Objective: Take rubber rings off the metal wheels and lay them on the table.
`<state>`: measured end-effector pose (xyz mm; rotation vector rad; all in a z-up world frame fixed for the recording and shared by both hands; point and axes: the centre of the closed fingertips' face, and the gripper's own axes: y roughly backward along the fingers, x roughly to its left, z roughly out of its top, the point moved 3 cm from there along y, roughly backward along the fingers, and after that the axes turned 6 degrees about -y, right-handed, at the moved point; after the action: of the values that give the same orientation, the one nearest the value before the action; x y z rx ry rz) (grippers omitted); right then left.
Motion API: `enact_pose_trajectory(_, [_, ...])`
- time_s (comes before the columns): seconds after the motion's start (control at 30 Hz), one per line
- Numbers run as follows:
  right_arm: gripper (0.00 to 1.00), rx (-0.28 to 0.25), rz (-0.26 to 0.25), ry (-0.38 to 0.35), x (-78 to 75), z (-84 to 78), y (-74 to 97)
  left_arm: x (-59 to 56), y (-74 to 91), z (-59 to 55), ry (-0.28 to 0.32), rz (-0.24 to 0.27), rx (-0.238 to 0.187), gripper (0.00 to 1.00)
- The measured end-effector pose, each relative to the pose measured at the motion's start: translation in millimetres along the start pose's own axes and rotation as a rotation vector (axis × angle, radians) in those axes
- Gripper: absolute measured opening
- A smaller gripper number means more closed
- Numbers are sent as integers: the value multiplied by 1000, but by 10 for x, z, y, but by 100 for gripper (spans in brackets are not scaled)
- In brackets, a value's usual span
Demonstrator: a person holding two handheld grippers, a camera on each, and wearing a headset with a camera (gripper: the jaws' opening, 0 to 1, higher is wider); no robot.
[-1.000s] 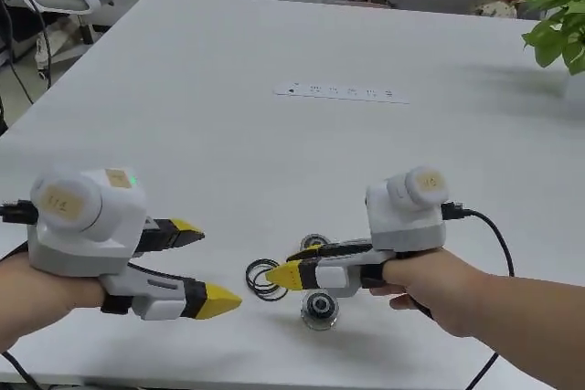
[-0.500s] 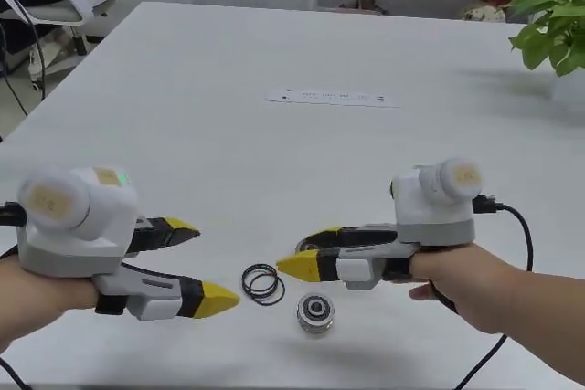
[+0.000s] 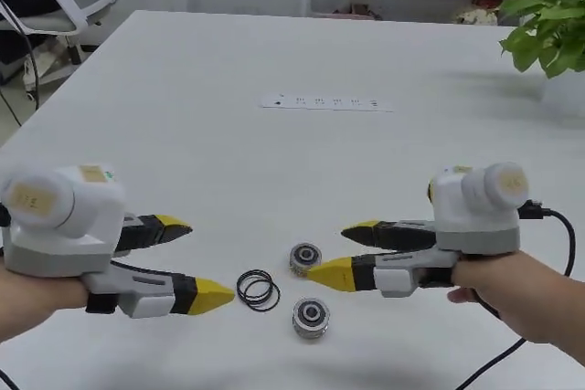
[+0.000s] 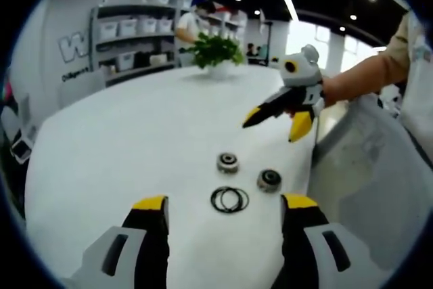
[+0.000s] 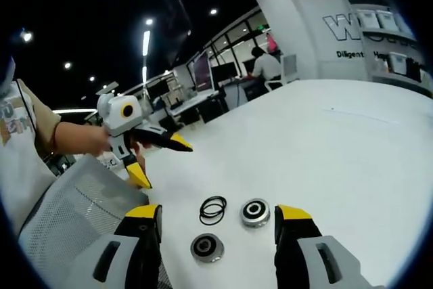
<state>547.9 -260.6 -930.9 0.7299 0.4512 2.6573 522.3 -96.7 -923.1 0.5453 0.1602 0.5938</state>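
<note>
R gripper (image 3: 329,251) backed off to right, jaws spread, empty. L gripper (image 3: 208,259) spread, empty too. Rubber rings (image 3: 258,289) flat on table (image 3: 274,162), lower centre, just left of upper wheel (image 3: 304,257) and lower wheel (image 3: 311,314). Rings prob all off, task looks near done.

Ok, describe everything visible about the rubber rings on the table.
The rubber rings are thin black loops, lying flat and overlapping in a small pile on the white table; their count is unclear. A metal wheel and a second wheel sit close by, not touching. Nothing grips them.
</note>
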Motion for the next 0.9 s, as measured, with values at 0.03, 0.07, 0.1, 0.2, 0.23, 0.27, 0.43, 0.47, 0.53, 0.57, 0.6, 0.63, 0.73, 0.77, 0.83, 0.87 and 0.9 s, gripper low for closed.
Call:
enact_pose_trajectory(0.03, [68, -2, -4, 4, -4, 0, 18, -1, 0, 4, 0, 0, -1, 68])
enact_pose_trajectory(0.07, [69, -5, -9, 9, -13, 0, 46, -3, 1, 10, 1, 1, -2, 68])
enact_pose_trajectory(0.1, [70, -7, -12, 11, -22, -2, 64, -6, 2, 16, 1, 1, -3, 68])
enact_pose_trajectory(0.2, [73, -15, -27, 18, -52, -16, 129, -23, 4, 38, 5, 0, -11, 69])
enact_pose_trajectory(0.23, [74, -15, -30, 20, -59, -23, 144, -27, 5, 42, 5, 0, -12, 69])
enact_pose_trajectory(0.27, [75, -15, -34, 21, -66, -31, 159, -32, 4, 46, 5, -1, -13, 69])
enact_pose_trajectory(0.43, [78, -24, -51, 26, -86, -71, 251, -43, 8, 55, 4, -1, -16, 70])
enact_pose_trajectory(0.47, [78, -25, -54, 26, -91, -79, 265, -43, 11, 56, 4, 0, -16, 70])
enact_pose_trajectory(0.53, [79, -25, -64, 30, -104, -101, 302, -46, 20, 56, 6, 2, -19, 70])
enact_pose_trajectory(0.57, [79, -23, -70, 35, -109, -113, 322, -49, 25, 53, 7, 3, -20, 71])
enact_pose_trajectory(0.6, [80, -21, -75, 40, -113, -122, 335, -51, 29, 48, 8, 3, -19, 71])
enact_pose_trajectory(0.63, [80, -18, -81, 48, -112, -134, 355, -53, 33, 43, 8, 4, -19, 71])
enact_pose_trajectory(0.73, [81, -13, -91, 59, -123, -167, 396, -58, 48, 19, 12, 7, -18, 72])
enact_pose_trajectory(0.77, [82, -11, -94, 60, -124, -178, 406, -60, 52, 14, 14, 8, -18, 72])
enact_pose_trajectory(0.83, [82, -8, -100, 65, -122, -204, 427, -66, 61, 3, 18, 10, -17, 72])
enact_pose_trajectory(0.87, [82, -6, -103, 67, -119, -220, 440, -71, 68, -2, 20, 11, -17, 72])
enact_pose_trajectory(0.9, [82, -5, -105, 68, -118, -231, 448, -74, 74, -5, 21, 12, -18, 72])
